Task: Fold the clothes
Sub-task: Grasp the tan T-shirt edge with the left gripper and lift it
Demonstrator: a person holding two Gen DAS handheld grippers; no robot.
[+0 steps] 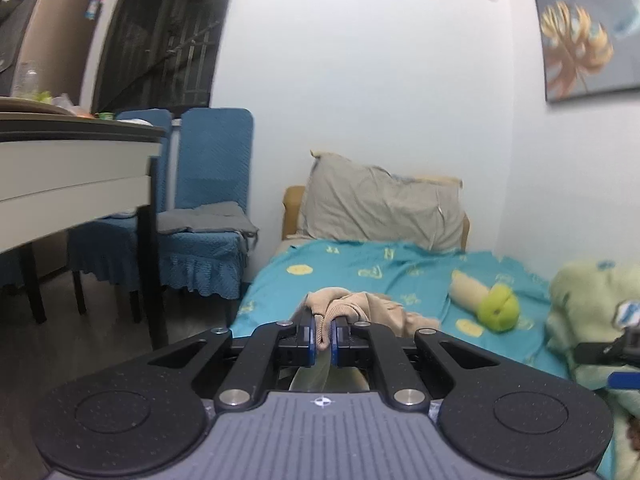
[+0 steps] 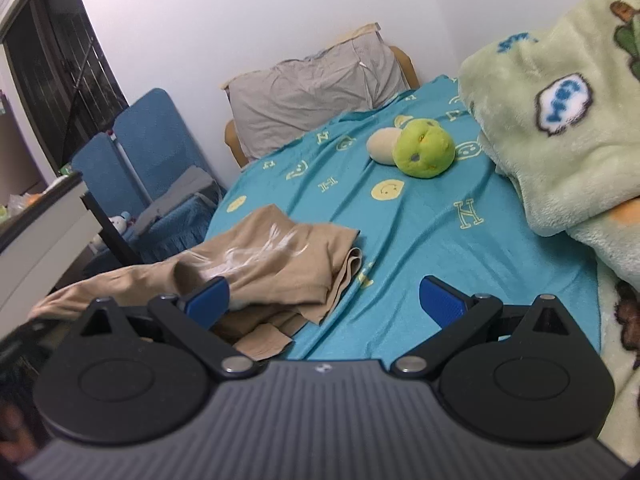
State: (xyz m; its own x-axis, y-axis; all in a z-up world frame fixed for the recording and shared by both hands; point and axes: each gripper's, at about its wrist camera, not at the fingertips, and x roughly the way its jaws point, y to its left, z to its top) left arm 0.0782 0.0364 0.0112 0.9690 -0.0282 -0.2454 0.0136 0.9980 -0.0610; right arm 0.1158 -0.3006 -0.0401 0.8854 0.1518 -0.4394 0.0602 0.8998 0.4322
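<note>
A tan garment (image 2: 276, 264) with a pale print lies crumpled on the teal bedsheet (image 2: 420, 220) near the bed's left edge. My left gripper (image 1: 323, 334) is shut on a bunched fold of the same tan garment (image 1: 348, 304), which rises between its blue pads. My right gripper (image 2: 324, 300) is open and empty; its left finger (image 2: 208, 300) rests over the garment's near edge and its right finger (image 2: 442, 300) hangs over bare sheet. Part of the right gripper also shows at the right edge of the left wrist view (image 1: 616, 350).
A green and cream plush toy (image 2: 420, 148) lies mid-bed. A grey pillow (image 2: 312, 88) leans at the headboard. A pale green fleece blanket (image 2: 560, 120) is piled on the bed's right. Blue-covered chairs (image 1: 208, 208) and a white table (image 1: 72, 168) stand left of the bed.
</note>
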